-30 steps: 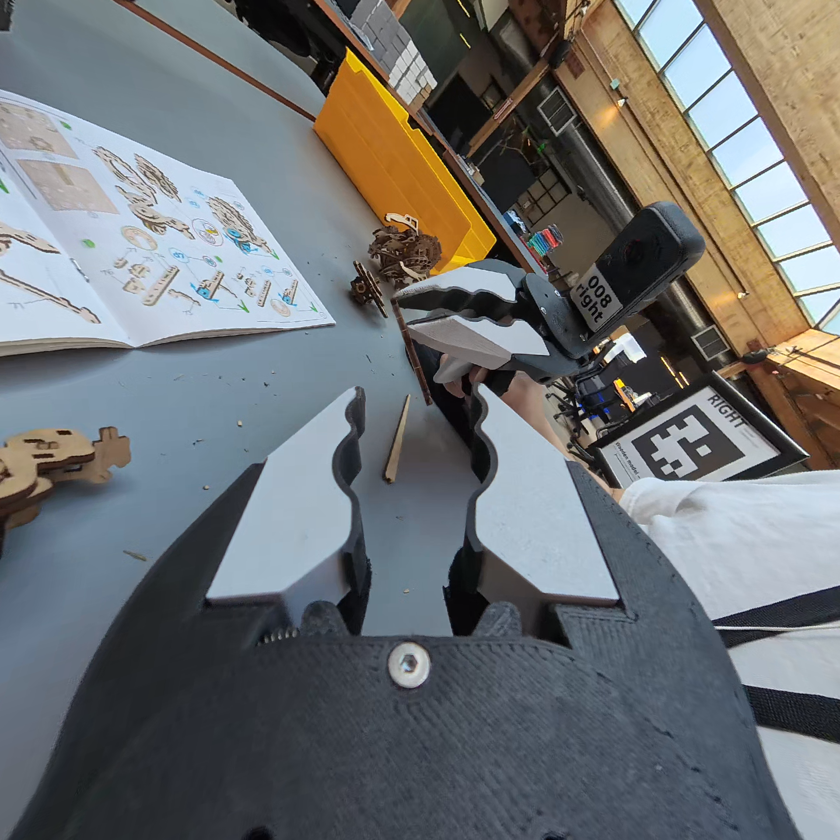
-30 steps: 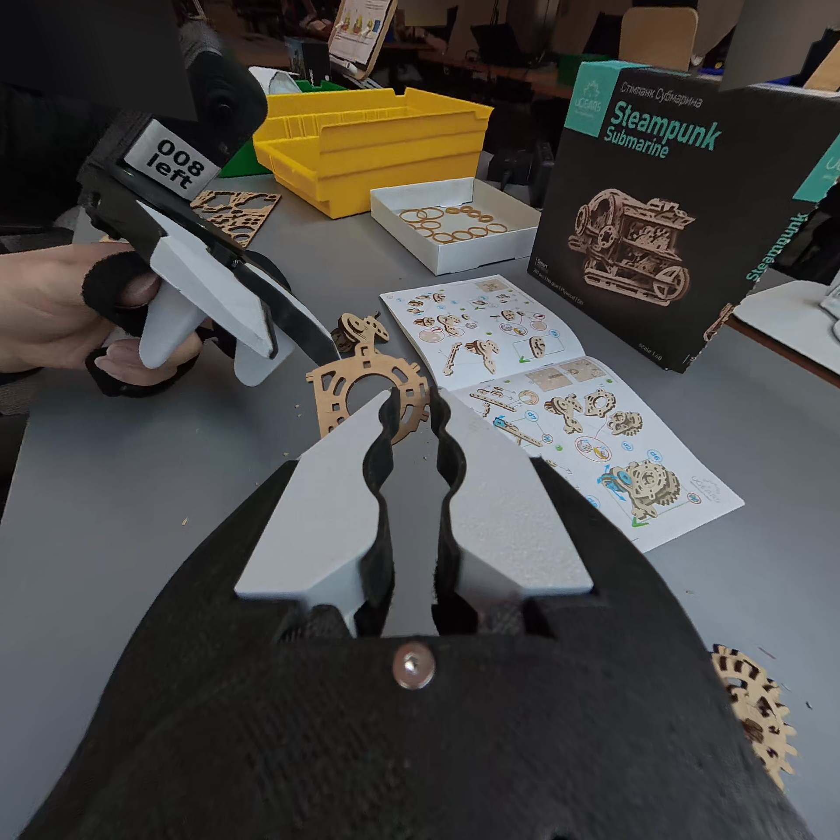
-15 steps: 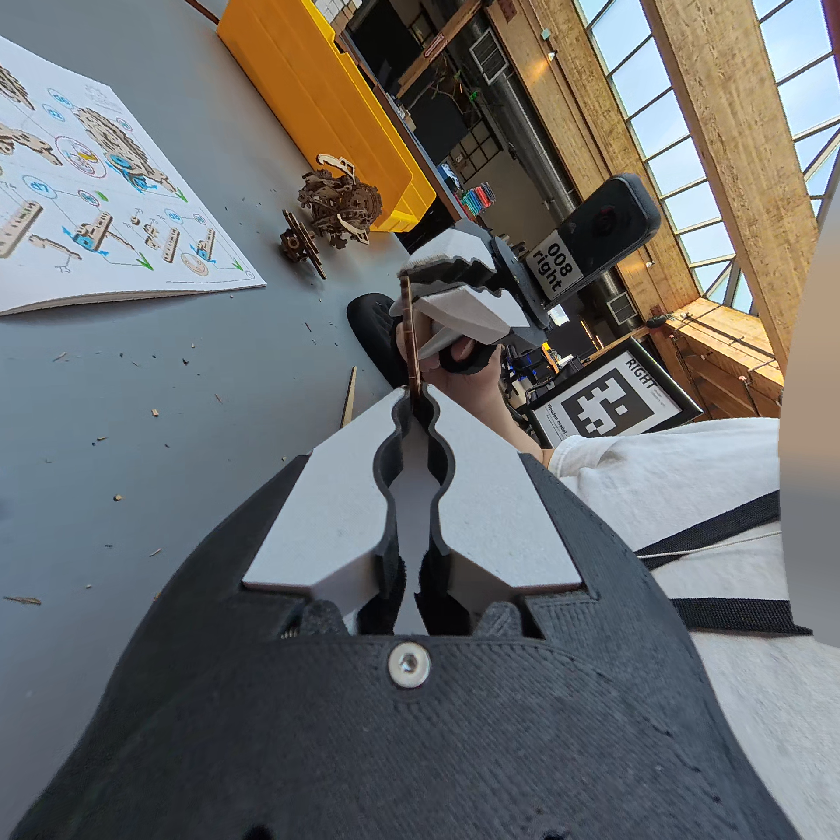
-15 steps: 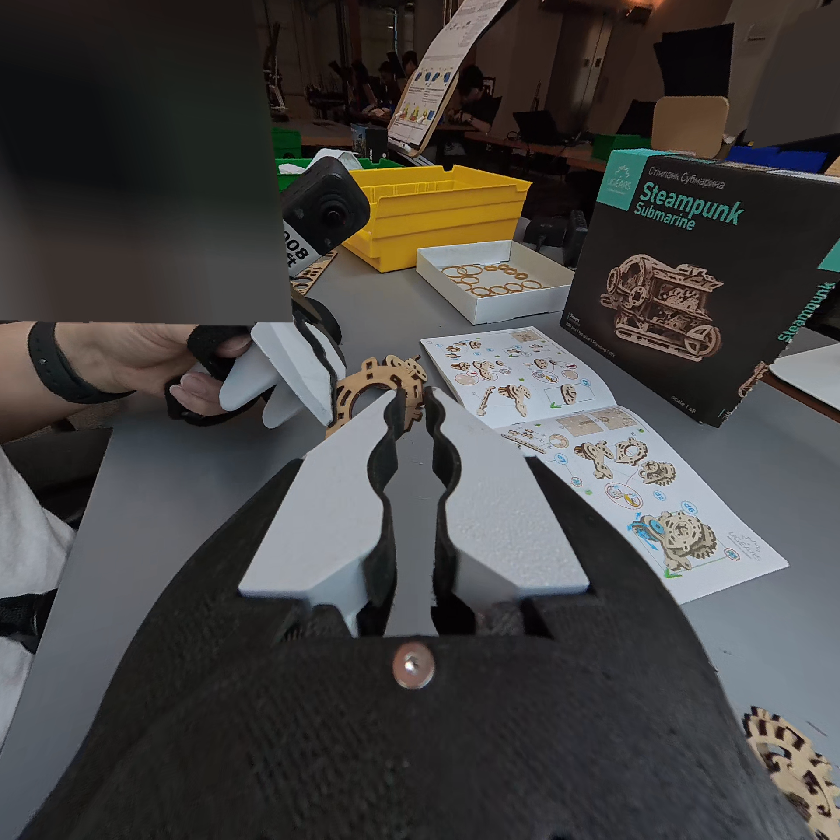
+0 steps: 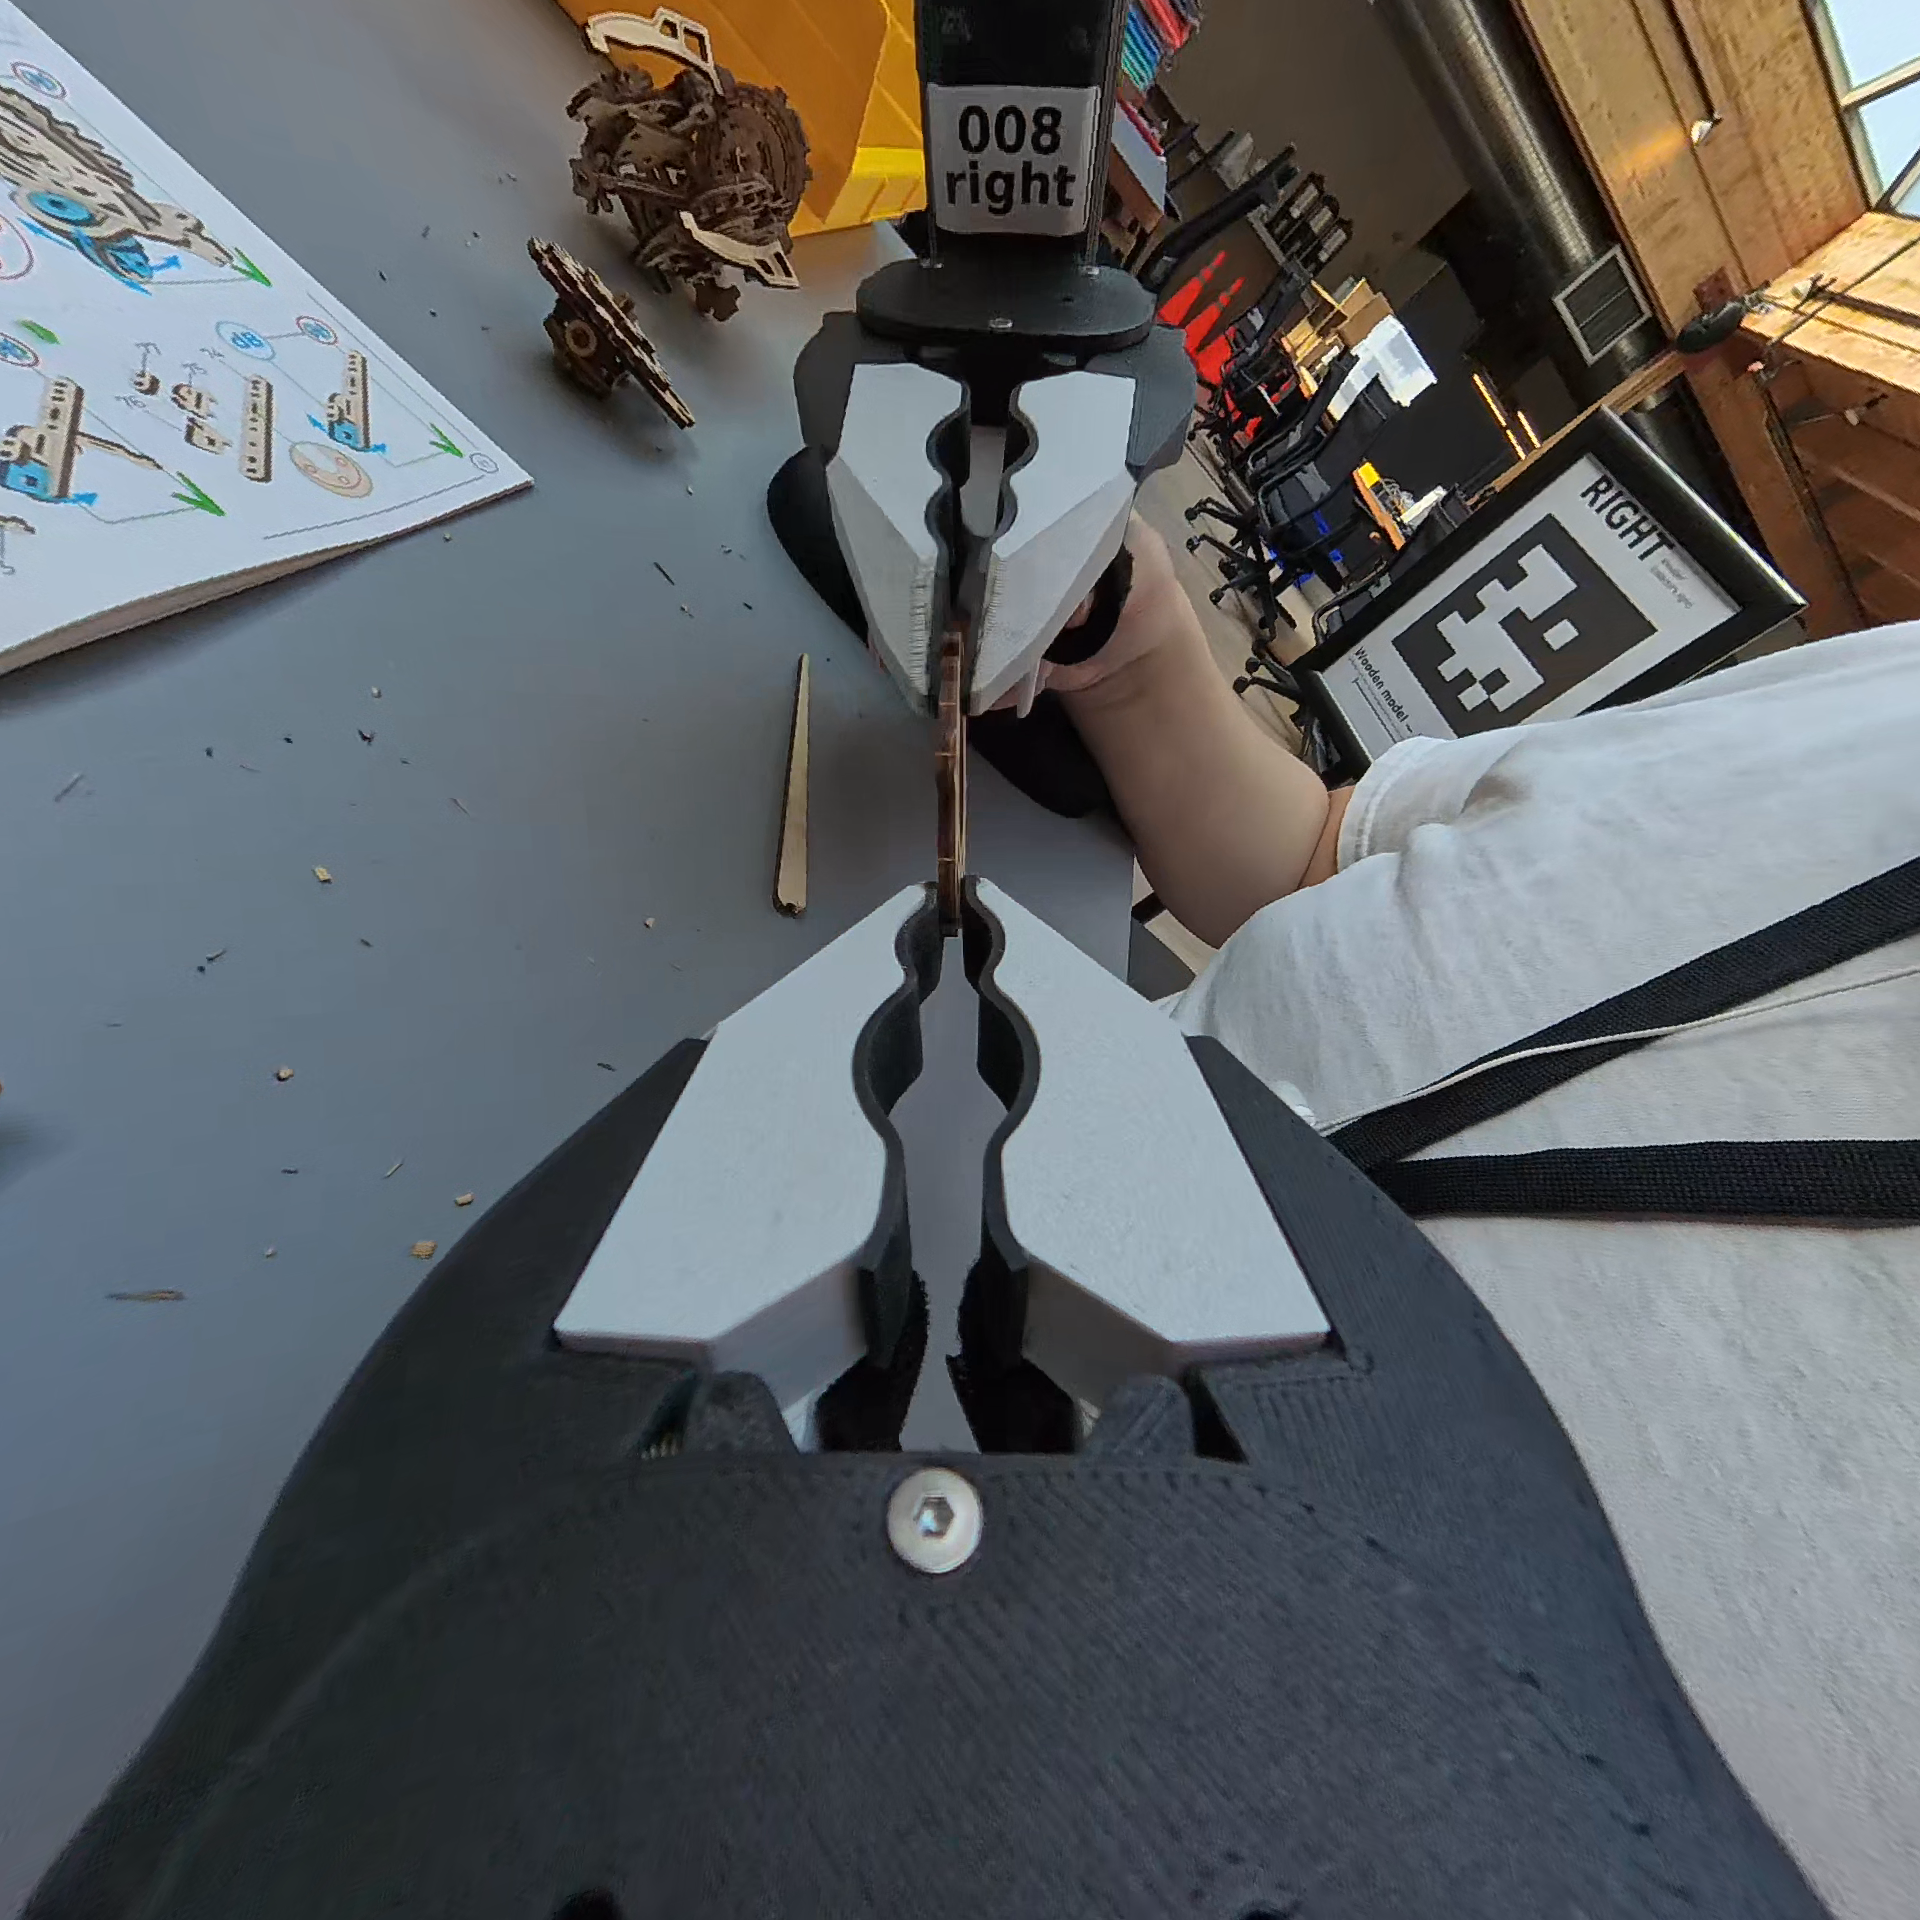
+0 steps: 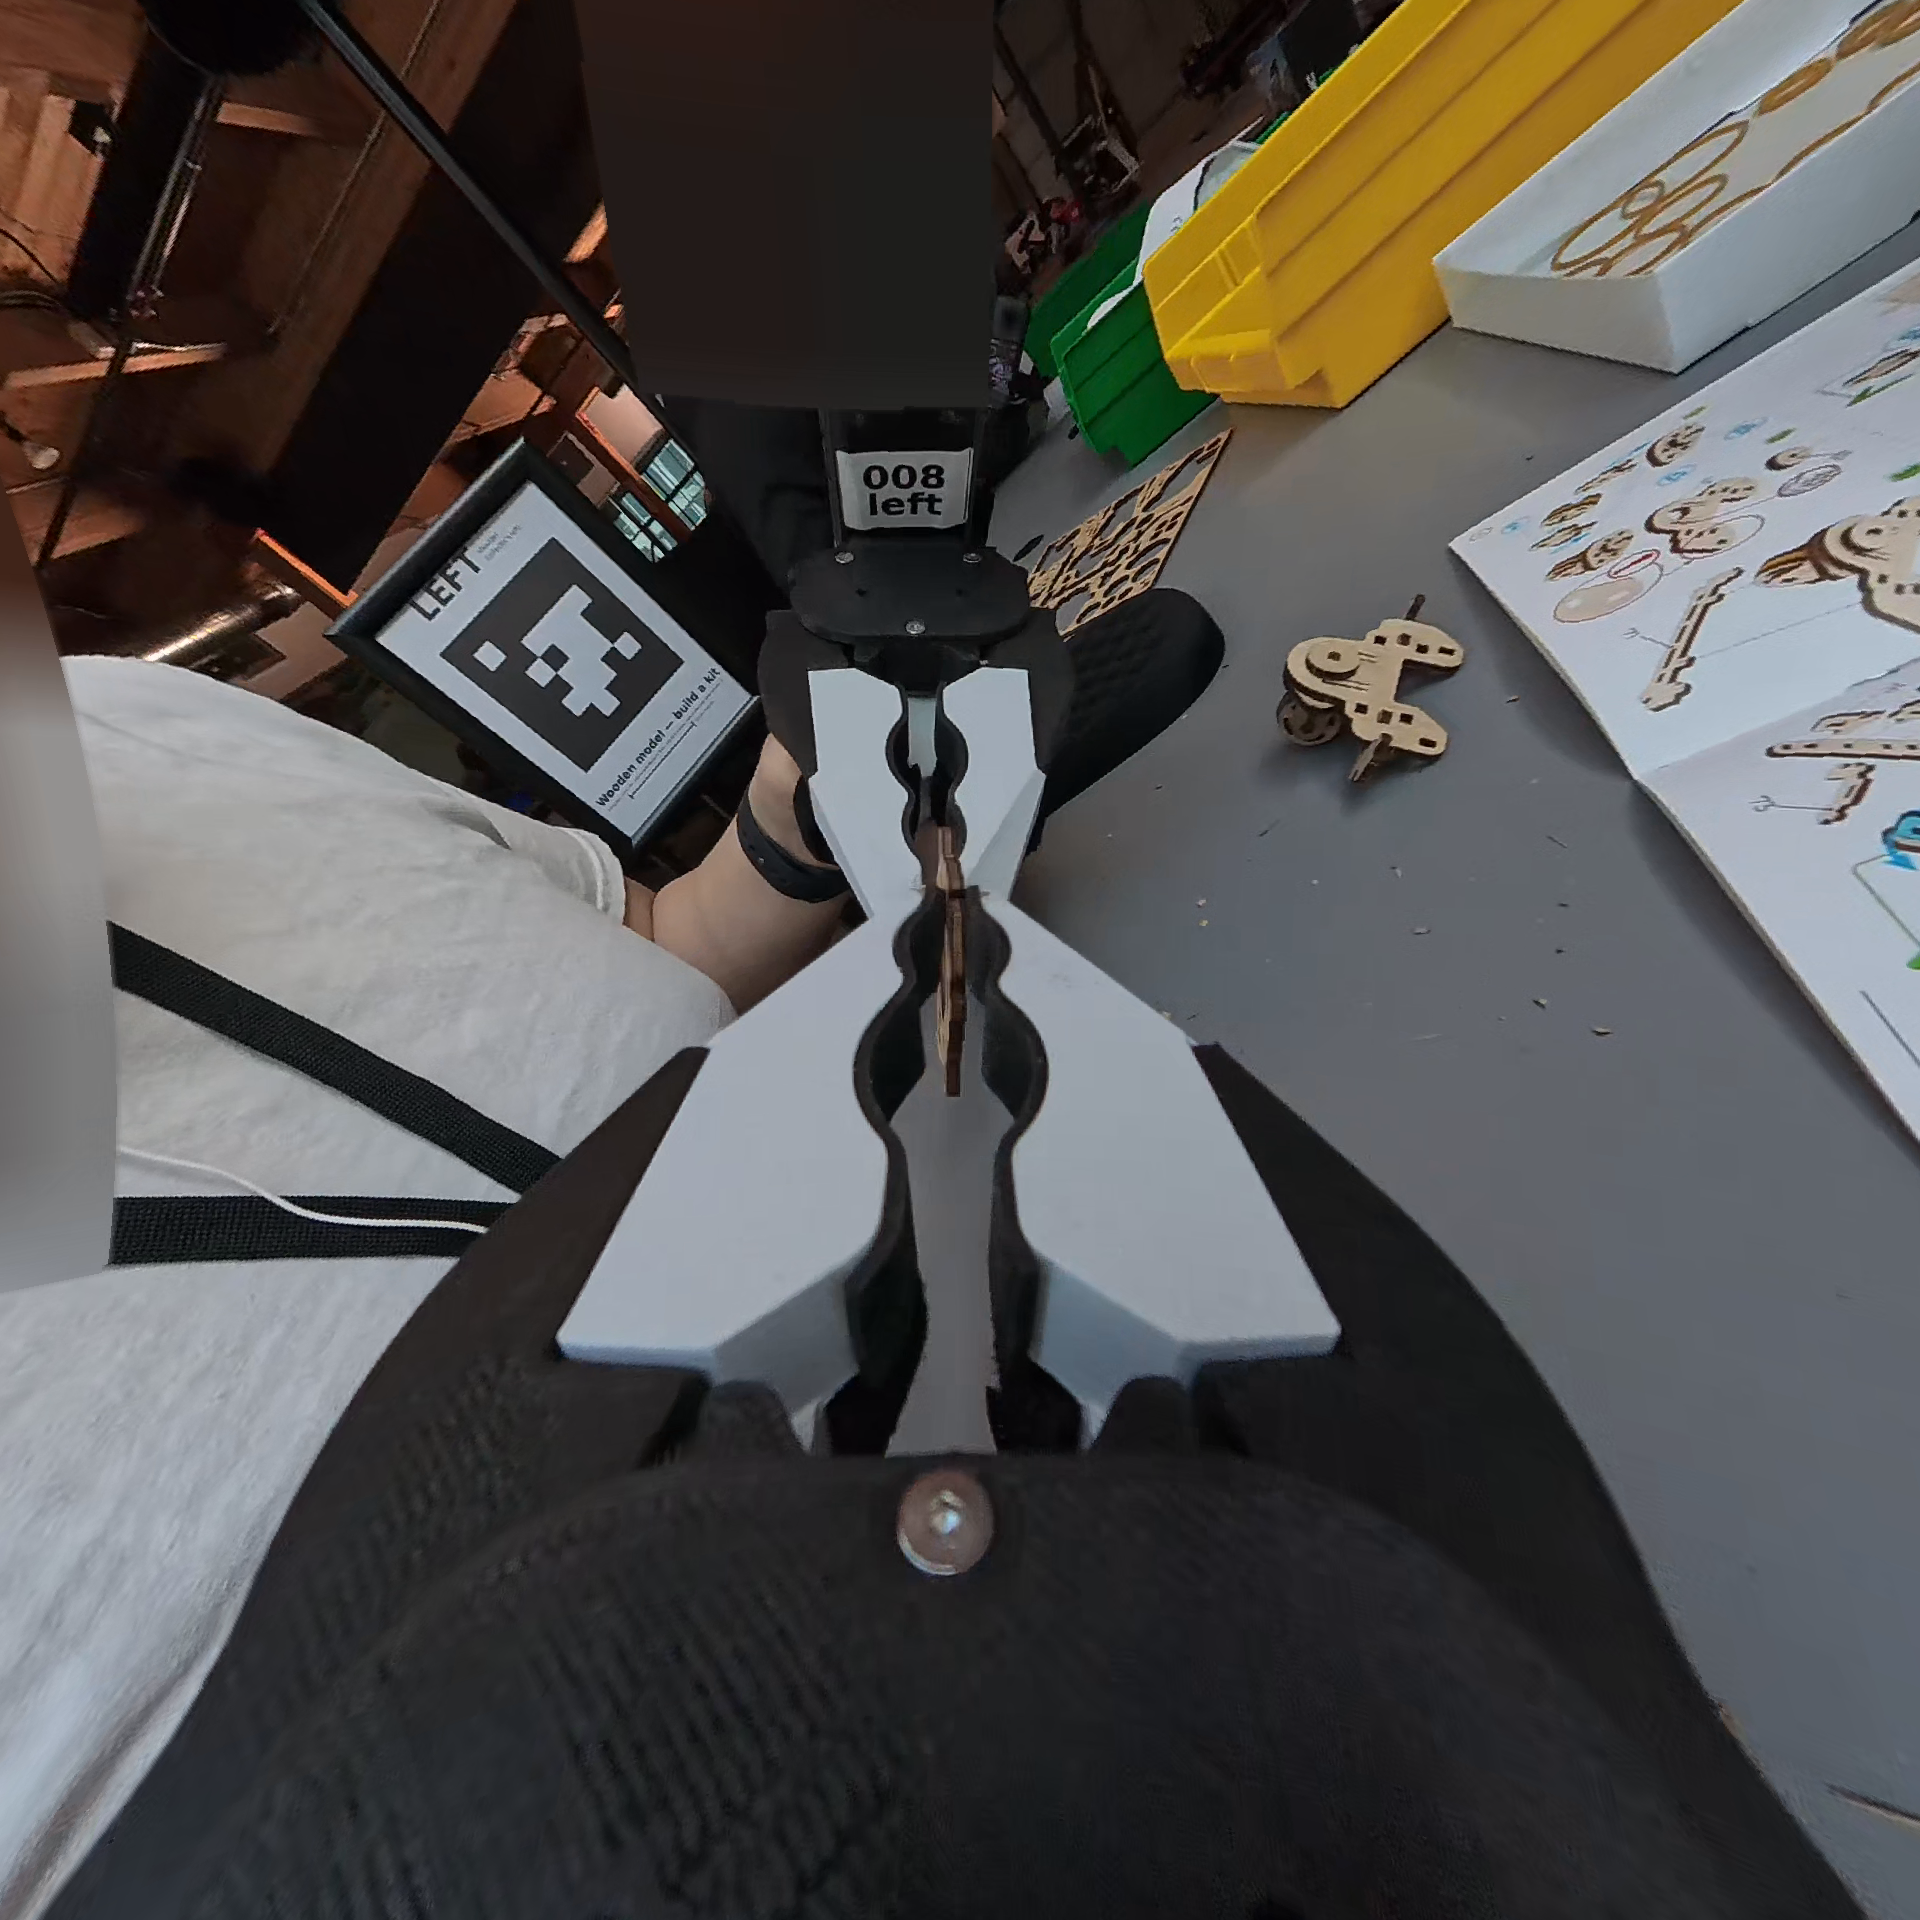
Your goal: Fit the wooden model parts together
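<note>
A flat wooden ring part (image 5: 948,769) is seen edge-on, held in the air between the two grippers, which face each other tip to tip. My left gripper (image 5: 948,896) is shut on its near edge. My right gripper (image 5: 952,681) is shut on its far edge. In the right wrist view the part (image 6: 948,1023) sits between my right gripper's tips (image 6: 948,920), and my left gripper (image 6: 938,868) meets it from the far side. Most of the part's face is hidden by the fingers.
On the grey table (image 5: 468,831) lie a thin wooden stick (image 5: 793,790), an open instruction booklet (image 5: 208,436), a built wooden model (image 5: 691,177) and a small gear piece (image 5: 603,338). A small wooden assembly (image 6: 1371,707), yellow bins (image 6: 1351,239) and a white tray (image 6: 1662,291) lie to the right. Less than 4 cm separates the two grippers' tips. My left tips are roughly 10 cm from the thin wooden stick (image 5: 793,790).
My left gripper closed on the ring part that my right gripper holds. Both grippers swung round to face each other head-on, away from the table middle toward the person.
</note>
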Motion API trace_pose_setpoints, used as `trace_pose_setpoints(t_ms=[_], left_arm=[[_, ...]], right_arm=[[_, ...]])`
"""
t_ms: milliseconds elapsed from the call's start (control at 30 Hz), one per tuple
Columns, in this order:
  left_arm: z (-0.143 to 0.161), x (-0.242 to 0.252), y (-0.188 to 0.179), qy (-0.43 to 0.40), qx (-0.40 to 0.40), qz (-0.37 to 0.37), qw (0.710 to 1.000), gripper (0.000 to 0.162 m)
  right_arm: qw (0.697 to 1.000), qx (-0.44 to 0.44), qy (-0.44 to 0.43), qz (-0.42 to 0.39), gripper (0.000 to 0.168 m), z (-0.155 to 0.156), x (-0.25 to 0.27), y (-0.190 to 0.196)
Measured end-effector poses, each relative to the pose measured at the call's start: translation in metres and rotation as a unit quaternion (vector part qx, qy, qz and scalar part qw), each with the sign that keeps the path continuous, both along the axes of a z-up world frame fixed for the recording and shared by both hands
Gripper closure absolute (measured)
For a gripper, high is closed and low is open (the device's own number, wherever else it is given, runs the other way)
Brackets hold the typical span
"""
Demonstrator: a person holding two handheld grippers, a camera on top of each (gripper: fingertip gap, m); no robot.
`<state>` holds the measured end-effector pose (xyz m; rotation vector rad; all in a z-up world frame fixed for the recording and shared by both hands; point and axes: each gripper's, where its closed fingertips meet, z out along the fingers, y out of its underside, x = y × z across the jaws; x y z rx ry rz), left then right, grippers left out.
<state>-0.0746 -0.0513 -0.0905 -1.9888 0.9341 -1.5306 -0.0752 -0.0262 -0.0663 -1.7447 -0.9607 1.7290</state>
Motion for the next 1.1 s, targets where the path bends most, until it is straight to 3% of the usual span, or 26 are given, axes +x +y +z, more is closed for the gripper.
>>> trace_pose_setpoints(t_ms=[133,267,433,533,633,867,1000,1100], left_arm=[[0.005,-0.002,0.004,-0.034,-0.013,0.018,0.999,0.160],[0.007,-0.006,0.011,-0.066,-0.046,0.041,0.996,0.142],[0.003,-0.005,0.015,-0.078,-0.070,0.055,0.993,0.145],[0.004,0.002,0.015,-0.097,-0.088,0.058,0.990,0.147],[0.005,0.005,0.017,-0.114,-0.098,0.065,0.986,0.162],[0.007,-0.001,0.015,-0.128,-0.114,0.063,0.983,0.162],[0.011,-0.005,0.011,-0.135,-0.115,0.055,0.983,0.162],[0.023,-0.008,0.005,-0.171,-0.125,0.034,0.977,0.162]], right_arm=[[0.999,-0.031,0.010,0.002,0.167,0.000,0.000,0.002],[0.998,-0.054,0.015,-0.028,0.167,-0.003,0.002,0.014],[0.990,-0.113,0.072,-0.054,0.168,0.008,0.008,0.029],[0.989,-0.110,0.077,-0.057,0.168,0.009,0.005,0.029],[0.989,-0.110,0.075,-0.058,0.168,0.008,0.001,0.029],[0.990,-0.110,0.076,-0.050,0.166,0.007,-0.003,0.026],[0.990,-0.122,0.074,-0.015,0.150,0.006,-0.010,0.016],[0.981,-0.146,0.125,0.008,0.148,0.024,-0.005,0.014]])
